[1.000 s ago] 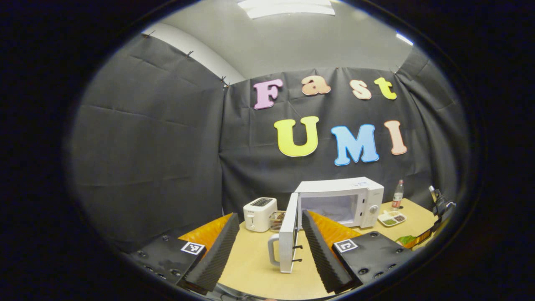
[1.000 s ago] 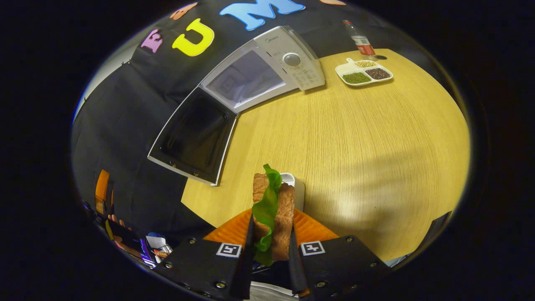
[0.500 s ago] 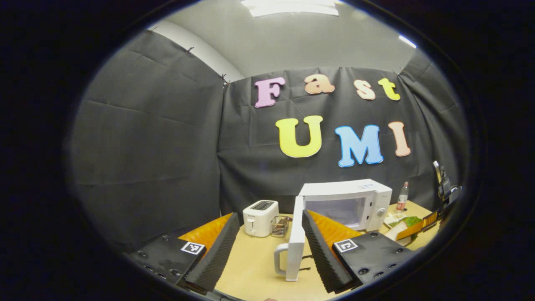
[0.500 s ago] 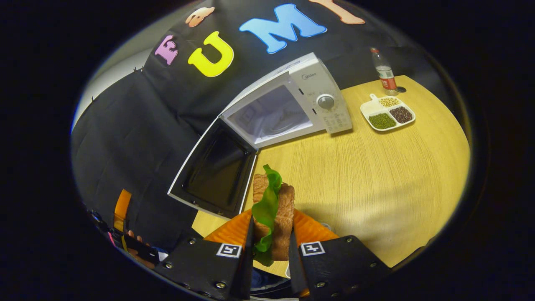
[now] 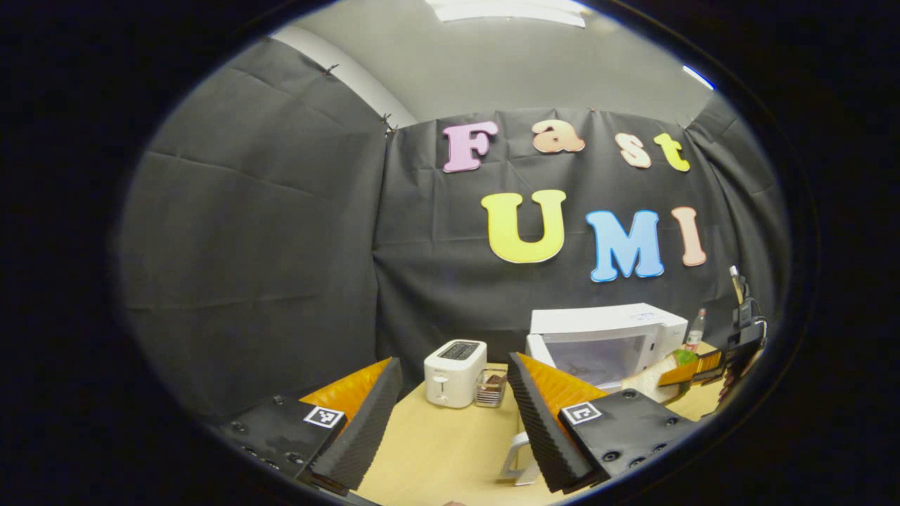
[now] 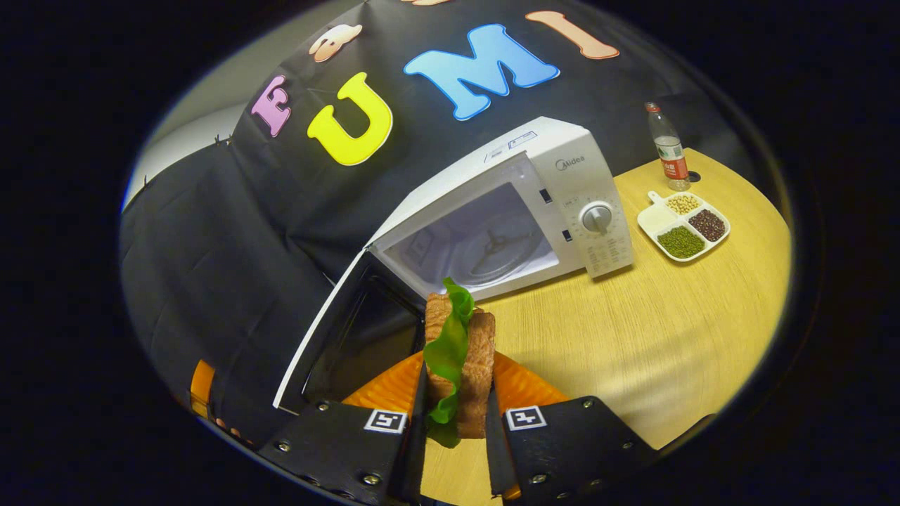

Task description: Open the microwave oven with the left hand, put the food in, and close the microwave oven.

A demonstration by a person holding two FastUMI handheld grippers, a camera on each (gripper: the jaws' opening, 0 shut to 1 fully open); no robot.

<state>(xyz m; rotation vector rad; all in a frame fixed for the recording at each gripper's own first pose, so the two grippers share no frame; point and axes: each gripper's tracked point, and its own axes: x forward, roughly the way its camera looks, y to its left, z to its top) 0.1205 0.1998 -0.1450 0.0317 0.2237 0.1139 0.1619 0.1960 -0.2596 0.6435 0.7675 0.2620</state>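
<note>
The white microwave point(image 6: 562, 190) stands with its door point(image 6: 351, 330) swung wide to the left, baring the cavity and turntable point(image 6: 496, 246). My right gripper point(image 6: 455, 383) is shut on a sandwich point(image 6: 479, 337) of brown bread and green lettuce, held upright just before the cavity, above the table. My left gripper point(image 5: 453, 362) is open and holds nothing; the microwave point(image 5: 608, 334) lies beyond its right finger, and the door handle point(image 5: 515, 460) peeks out beside that finger. At the far right of the left gripper view the right gripper point(image 5: 710, 365) carries the sandwich point(image 5: 671, 365).
A white toaster point(image 5: 455, 372) and a small wire basket point(image 5: 490, 388) stand left of the microwave. A divided tray of beans point(image 6: 682, 225) and a plastic bottle point(image 6: 668, 151) sit to its right on the wooden table point(image 6: 668, 337). Black cloth walls close the booth.
The right gripper has carried the sandwich off the table's near side up to the open microwave. The left gripper has drawn left of the door, which now shows behind its right finger.
</note>
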